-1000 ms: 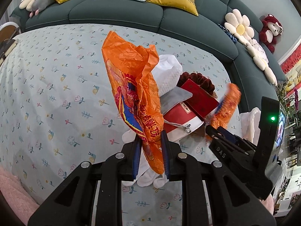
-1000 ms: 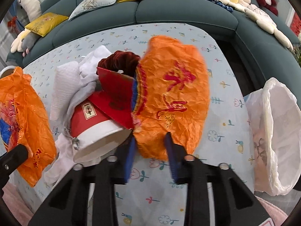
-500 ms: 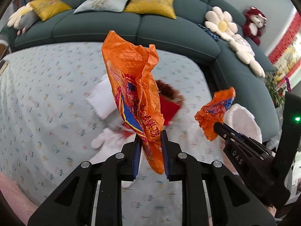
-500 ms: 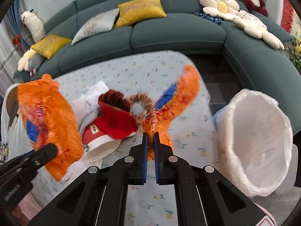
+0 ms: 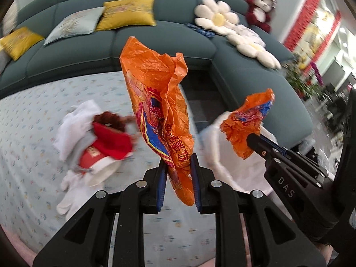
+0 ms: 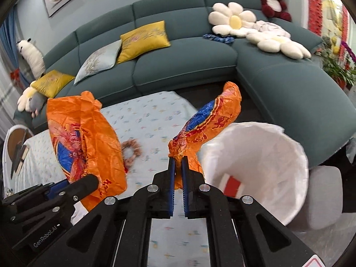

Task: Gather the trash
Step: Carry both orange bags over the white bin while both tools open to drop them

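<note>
My left gripper [image 5: 178,163] is shut on a large crumpled orange wrapper [image 5: 158,106] and holds it upright above the table; the wrapper also shows in the right wrist view [image 6: 82,142]. My right gripper [image 6: 178,163] is shut on a smaller orange wrapper [image 6: 209,124], held just left of a white-lined trash bin [image 6: 255,169]. In the left wrist view the right gripper [image 5: 251,139] holds that wrapper [image 5: 247,124] in front of the bin [image 5: 222,155]. A pile of trash stays on the table: a red paper cup [image 5: 98,158], white cloths [image 5: 73,122] and a brown scrunchie [image 6: 131,150].
The table has a pale floral cloth [image 6: 151,115]. A teal sectional sofa [image 6: 189,62] with yellow cushions and flower pillows curves behind and to the right. A grey stool [image 6: 327,191] stands beside the bin. A small side table [image 6: 15,146] is at far left.
Both grippers have lifted their orange wrappers off the table and swung right, towards the trash bin. The right gripper closed tight on its wrapper. The trash pile stays behind at the left.
</note>
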The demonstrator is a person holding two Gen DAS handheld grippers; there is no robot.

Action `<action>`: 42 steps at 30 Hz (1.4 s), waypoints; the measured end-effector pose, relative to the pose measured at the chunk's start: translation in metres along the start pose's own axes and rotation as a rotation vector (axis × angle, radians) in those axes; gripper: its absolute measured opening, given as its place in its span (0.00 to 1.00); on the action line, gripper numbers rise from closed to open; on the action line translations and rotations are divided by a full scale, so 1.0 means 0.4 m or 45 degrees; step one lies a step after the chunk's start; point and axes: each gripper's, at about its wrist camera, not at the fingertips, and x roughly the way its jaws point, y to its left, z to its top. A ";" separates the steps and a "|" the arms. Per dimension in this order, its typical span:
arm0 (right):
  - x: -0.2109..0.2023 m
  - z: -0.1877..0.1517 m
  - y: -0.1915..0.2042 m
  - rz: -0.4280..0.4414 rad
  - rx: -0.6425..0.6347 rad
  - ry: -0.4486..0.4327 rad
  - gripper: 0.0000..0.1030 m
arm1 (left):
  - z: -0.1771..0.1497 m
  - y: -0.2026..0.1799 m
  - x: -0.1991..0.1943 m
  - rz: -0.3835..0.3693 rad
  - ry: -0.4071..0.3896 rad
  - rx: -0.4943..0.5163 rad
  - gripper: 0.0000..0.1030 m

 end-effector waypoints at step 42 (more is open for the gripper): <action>-0.071 -0.006 -0.270 -0.156 0.174 -0.076 0.51 | 0.038 -0.242 0.096 -0.014 0.004 0.185 0.60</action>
